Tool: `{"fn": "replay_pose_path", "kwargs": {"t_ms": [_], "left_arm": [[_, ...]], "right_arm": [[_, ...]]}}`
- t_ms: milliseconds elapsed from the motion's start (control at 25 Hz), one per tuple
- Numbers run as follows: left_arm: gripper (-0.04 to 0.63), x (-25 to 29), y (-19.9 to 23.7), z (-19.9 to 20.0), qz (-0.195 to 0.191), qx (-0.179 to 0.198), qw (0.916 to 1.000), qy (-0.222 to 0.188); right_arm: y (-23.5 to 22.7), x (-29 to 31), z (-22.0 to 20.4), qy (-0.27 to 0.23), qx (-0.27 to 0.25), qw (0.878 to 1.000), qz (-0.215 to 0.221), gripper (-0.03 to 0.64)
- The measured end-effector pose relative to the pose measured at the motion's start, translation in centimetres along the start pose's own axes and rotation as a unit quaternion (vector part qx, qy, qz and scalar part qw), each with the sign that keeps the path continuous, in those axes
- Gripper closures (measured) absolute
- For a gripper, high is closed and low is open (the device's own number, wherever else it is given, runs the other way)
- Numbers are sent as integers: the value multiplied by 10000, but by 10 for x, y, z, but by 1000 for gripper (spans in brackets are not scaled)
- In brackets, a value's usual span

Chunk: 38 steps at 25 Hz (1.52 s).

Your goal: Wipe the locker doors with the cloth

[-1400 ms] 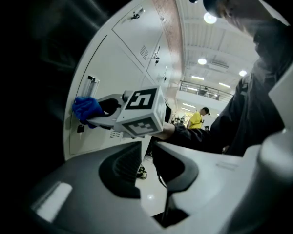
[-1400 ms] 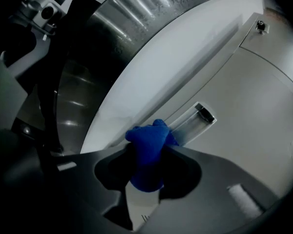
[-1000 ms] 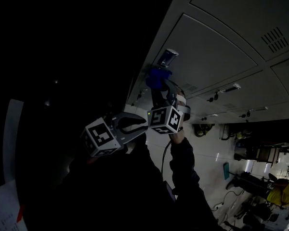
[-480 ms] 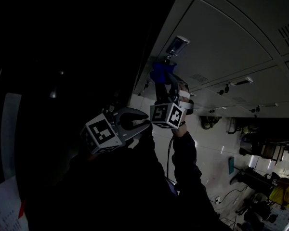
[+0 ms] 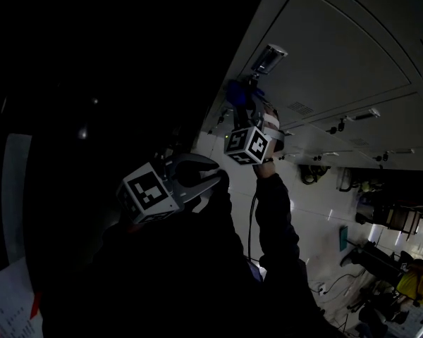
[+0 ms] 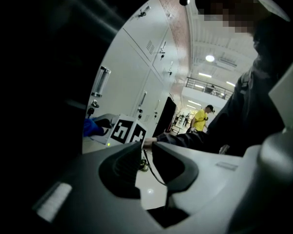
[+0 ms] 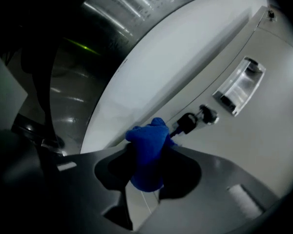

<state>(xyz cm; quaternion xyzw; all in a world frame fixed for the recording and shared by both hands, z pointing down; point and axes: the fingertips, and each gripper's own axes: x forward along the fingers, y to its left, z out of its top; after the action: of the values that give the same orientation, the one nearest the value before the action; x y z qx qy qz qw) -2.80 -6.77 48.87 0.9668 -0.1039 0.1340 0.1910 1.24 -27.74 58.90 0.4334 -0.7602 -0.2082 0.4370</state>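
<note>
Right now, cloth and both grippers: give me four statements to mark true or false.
1. The right gripper has the cloth pinched in its fingers. True.
2. The cloth is yellow. False: it is blue.
3. A key sits in the lock of the door, right by the cloth. True.
4. The left gripper grips the handle. False: its fingers are together on nothing, and it is held back from the door.
</note>
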Motion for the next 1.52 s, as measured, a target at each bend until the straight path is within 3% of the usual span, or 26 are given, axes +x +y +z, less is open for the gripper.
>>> {"fn": "replay_pose_path", "kwargs": {"t_ms": [200, 440, 600, 880, 1200, 1520], "left_arm": [[549, 1, 2, -5, -18, -30, 10000, 53], [551, 4, 0, -1, -100, -97, 9999, 81], [551, 9, -3, 0, -189, -2, 9998, 58], [551, 19, -5, 25, -442, 421, 9981, -127], [551, 29, -11, 47, -633, 660, 9956, -217], [551, 33, -21, 60, -765, 850, 9928, -343]], "right_arm": [[26, 17, -19, 186, 53, 9989, 420, 492], [26, 13, -15, 125, 121, 9985, 527, 494], [27, -15, -8, 33, 136, 9983, 560, 493], [-12, -89, 15, -219, 169, 9991, 327, 492], [-112, -159, 70, -597, -249, 9971, -406, 492], [-213, -197, 123, -866, -551, 9841, -1449, 492]]}}
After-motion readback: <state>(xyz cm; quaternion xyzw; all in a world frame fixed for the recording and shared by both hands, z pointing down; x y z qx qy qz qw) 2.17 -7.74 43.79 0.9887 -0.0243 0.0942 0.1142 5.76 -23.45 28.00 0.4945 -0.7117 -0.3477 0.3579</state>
